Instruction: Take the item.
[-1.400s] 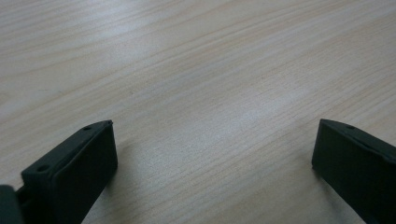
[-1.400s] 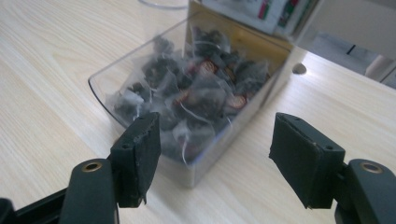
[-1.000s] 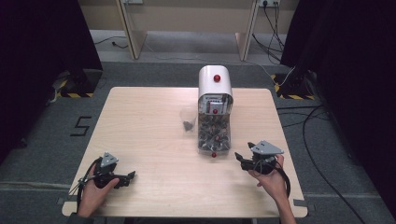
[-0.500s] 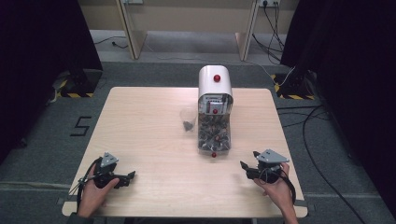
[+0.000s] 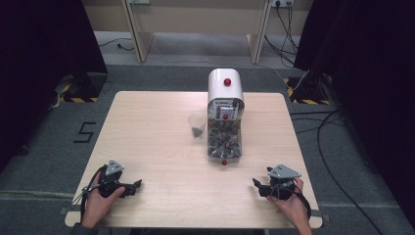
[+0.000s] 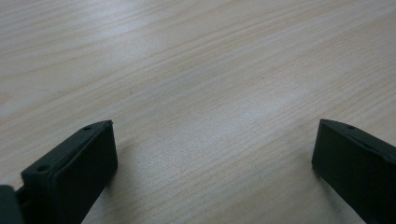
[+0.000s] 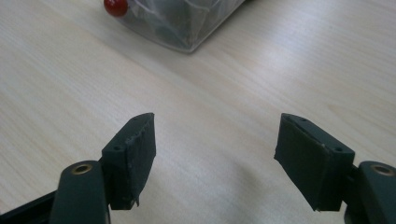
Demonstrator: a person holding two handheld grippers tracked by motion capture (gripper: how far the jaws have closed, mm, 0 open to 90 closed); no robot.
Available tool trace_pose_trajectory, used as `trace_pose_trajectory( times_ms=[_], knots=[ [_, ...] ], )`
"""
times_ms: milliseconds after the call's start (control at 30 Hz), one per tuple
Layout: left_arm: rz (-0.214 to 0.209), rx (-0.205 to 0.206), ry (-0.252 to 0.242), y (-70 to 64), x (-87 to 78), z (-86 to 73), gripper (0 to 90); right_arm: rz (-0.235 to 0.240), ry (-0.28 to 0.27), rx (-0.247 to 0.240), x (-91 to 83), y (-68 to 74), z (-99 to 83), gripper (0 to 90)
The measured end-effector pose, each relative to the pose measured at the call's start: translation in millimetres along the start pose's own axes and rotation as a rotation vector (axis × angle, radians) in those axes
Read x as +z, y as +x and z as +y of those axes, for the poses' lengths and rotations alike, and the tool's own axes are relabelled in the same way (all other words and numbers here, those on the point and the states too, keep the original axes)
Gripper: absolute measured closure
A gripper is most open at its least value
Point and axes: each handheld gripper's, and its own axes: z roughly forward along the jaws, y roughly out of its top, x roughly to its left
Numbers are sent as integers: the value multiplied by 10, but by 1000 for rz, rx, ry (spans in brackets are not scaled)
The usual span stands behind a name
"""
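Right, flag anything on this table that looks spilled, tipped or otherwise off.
Nothing stands out. The dispenser stands upright mid-table, the small clear cup sits upright just left of it with dark bits inside, and no contents lie loose on the table. Both grippers, left and right, are open near the front edge.

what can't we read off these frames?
- Contents of the dispenser: high view, too small and dark to identify.
- Dark bits in the clear cup: high view, too small.
- Dispenser in the right gripper view: cut off by the top edge.
- Right tool gap: high view, too small; its own view shows it open.
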Motion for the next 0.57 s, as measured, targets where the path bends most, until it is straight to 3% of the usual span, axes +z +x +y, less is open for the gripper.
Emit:
trace_pose_trajectory(
  times_ms=[300,400,567],
  knots=[
    [0,0,0,0,0,0,0,1,69,7,25,44,-107,234],
    [0,0,0,0,0,0,0,53,64,67,44,42,-161,212],
    [0,0,0,0,0,0,0,49,68,75,33,44,-173,194]
  ],
)
